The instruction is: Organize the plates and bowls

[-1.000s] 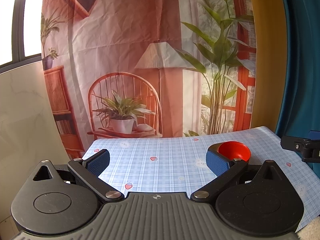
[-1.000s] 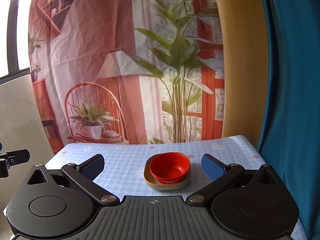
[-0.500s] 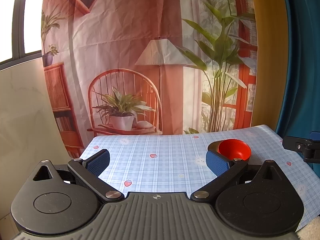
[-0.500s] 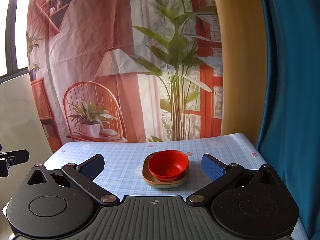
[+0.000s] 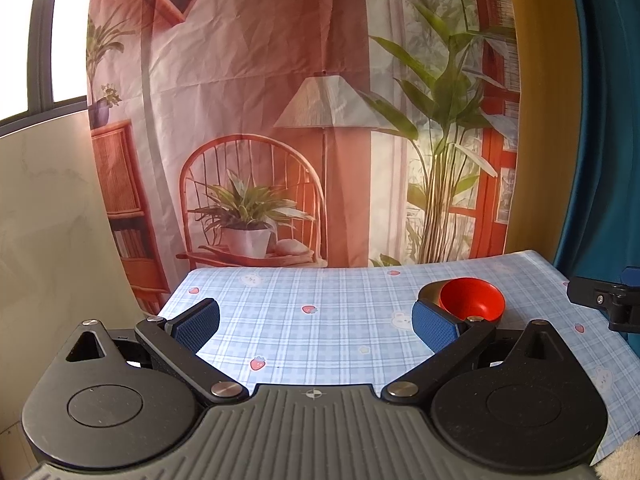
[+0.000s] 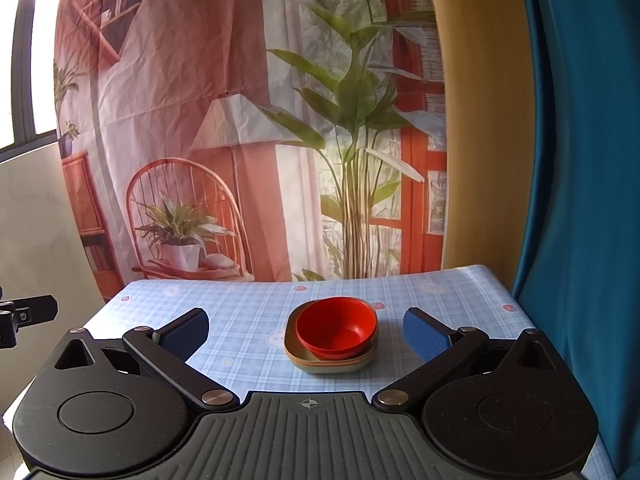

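Left wrist view: the left gripper [image 5: 316, 322] is spread wide with nothing between its blue pads [image 5: 198, 324]. It hovers above the near edge of the checked tablecloth [image 5: 320, 320]. The red bowl [image 5: 472, 304] sits at 2 o'clock from the gripper centre, partly hidden behind the right-hand pad, with an olive rim of a plate [image 5: 430, 290] showing at its left. A black part of the other tool enters at 3 o'clock. No other dish appears on the cloth here.

Right wrist view: the right gripper [image 6: 306, 332] is likewise fully spread and empty. The red bowl [image 6: 337, 328] lies at 12 o'clock, between the lines of the two fingers and beyond their tips, apart from both. It appears to be two nested red bowls, though the lower rim is thin and hard to confirm. They rest upright on a stack of square-ish plates [image 6: 332, 362], olive on top with an orange edge beneath.

Judgement: the dishes already sit as one stack, so the task looks at or near completion; whether a further move is intended cannot be told. If the stack must be shifted or squared:
- Use the right gripper; it is already centred.
- Advance level and low so the pads bracket the plate edges, not the bowl wall.
- Close slowly; the smooth bowls may slide on the top plate.
- Keep the left gripper clear at 9 o'clock.
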{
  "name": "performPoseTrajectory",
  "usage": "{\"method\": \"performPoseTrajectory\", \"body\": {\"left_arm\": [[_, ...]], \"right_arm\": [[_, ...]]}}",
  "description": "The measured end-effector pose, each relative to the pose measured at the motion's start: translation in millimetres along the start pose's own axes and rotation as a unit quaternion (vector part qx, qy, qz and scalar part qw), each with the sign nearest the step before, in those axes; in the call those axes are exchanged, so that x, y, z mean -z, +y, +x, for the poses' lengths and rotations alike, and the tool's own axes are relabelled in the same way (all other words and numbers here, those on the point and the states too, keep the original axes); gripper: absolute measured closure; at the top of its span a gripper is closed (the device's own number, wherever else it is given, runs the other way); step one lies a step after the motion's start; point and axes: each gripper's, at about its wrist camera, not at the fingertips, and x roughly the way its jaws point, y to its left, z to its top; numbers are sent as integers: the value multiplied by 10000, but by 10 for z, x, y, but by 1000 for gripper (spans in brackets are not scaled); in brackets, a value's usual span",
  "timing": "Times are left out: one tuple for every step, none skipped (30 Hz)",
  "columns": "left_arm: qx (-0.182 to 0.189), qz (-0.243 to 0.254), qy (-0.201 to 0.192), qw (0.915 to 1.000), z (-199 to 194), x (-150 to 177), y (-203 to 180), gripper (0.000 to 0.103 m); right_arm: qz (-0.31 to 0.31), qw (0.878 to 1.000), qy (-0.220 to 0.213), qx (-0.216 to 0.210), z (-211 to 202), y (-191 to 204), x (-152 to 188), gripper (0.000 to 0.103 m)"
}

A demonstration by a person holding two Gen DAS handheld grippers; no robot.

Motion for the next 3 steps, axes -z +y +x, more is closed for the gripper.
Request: {"method": "performPoseTrajectory", "body": {"left_arm": [[0, -1, -1, 10000, 2, -2, 0, 0], [2, 0, 2, 10000, 2, -2, 0, 0], [8, -2, 2, 10000, 1, -1, 0, 0]], "right_arm": [[2, 10000, 0, 4, -1, 1, -2, 0], [2, 10000, 2, 7, 0, 2, 4, 0], [2, 10000, 6, 10, 5, 7, 7, 0]]}}
